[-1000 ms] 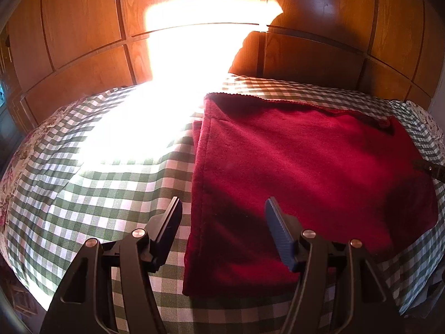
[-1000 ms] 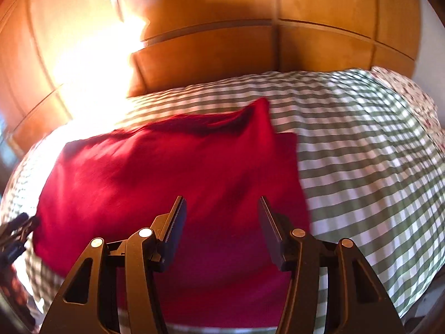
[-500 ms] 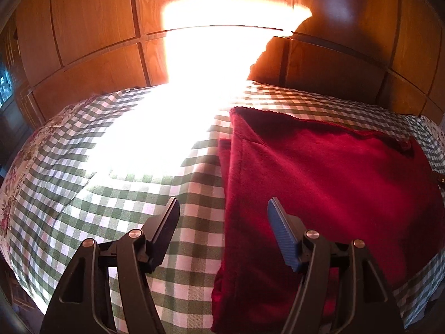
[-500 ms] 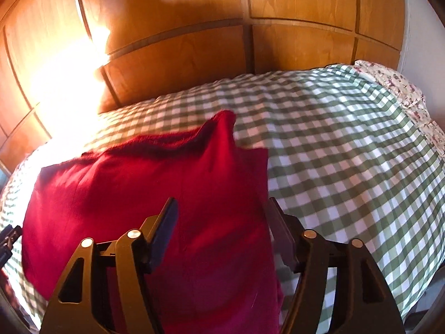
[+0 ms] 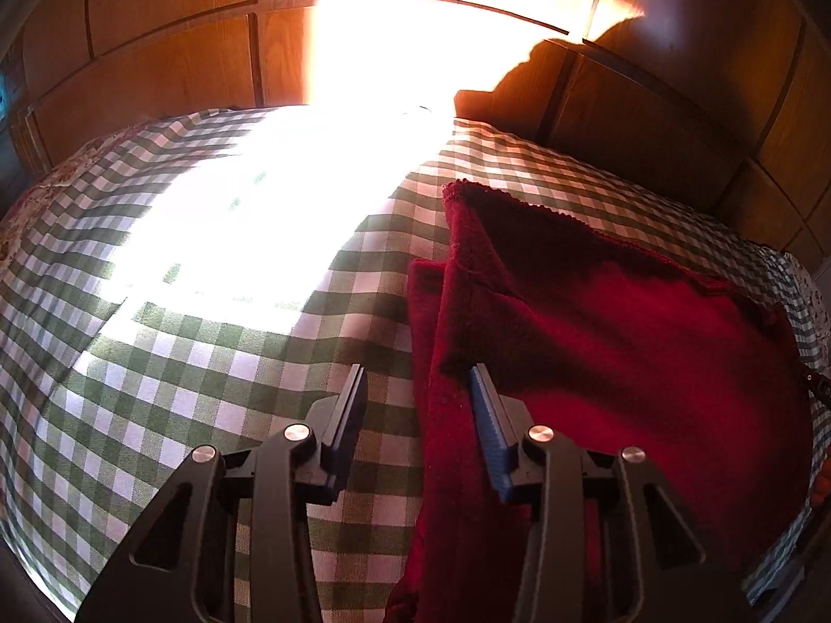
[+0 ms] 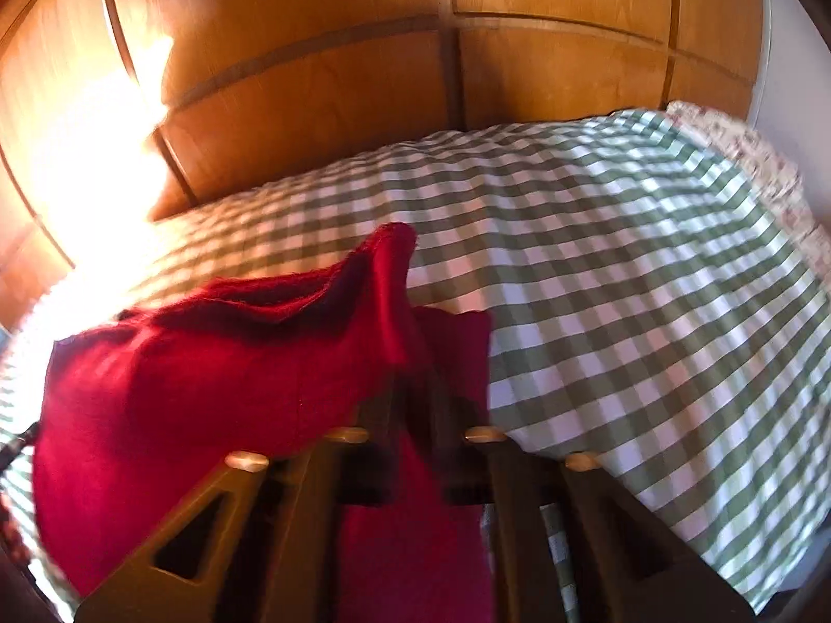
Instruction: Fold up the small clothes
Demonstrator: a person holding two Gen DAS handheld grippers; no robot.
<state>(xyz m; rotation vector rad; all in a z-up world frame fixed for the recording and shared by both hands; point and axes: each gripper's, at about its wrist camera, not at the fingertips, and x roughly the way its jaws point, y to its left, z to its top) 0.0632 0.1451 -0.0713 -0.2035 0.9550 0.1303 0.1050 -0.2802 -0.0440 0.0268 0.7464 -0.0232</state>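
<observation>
A dark red knitted garment [image 5: 597,342] lies folded on the green-checked bed cover [image 5: 208,374]. My left gripper [image 5: 415,389] is open and straddles the garment's left edge: one finger is over the checked cover, the other over the red cloth. In the right wrist view the garment [image 6: 208,379] is bunched and lifted, with a corner sticking up. My right gripper [image 6: 410,405] has its jaws nearly together on the garment's right edge, with red cloth between them. The view is blurred.
Wooden wardrobe panels [image 5: 171,62] stand behind the bed. A strong patch of sunlight [image 5: 291,197] washes out the cover's far left part. Flowered bedding [image 6: 748,156] shows at the bed's far right edge. Bare checked cover [image 6: 649,311] lies right of the garment.
Both grippers have moved outward to the garment's side edges. The right gripper has closed on the right edge and lifted the cloth. The left gripper's jaws have narrowed around the left edge.
</observation>
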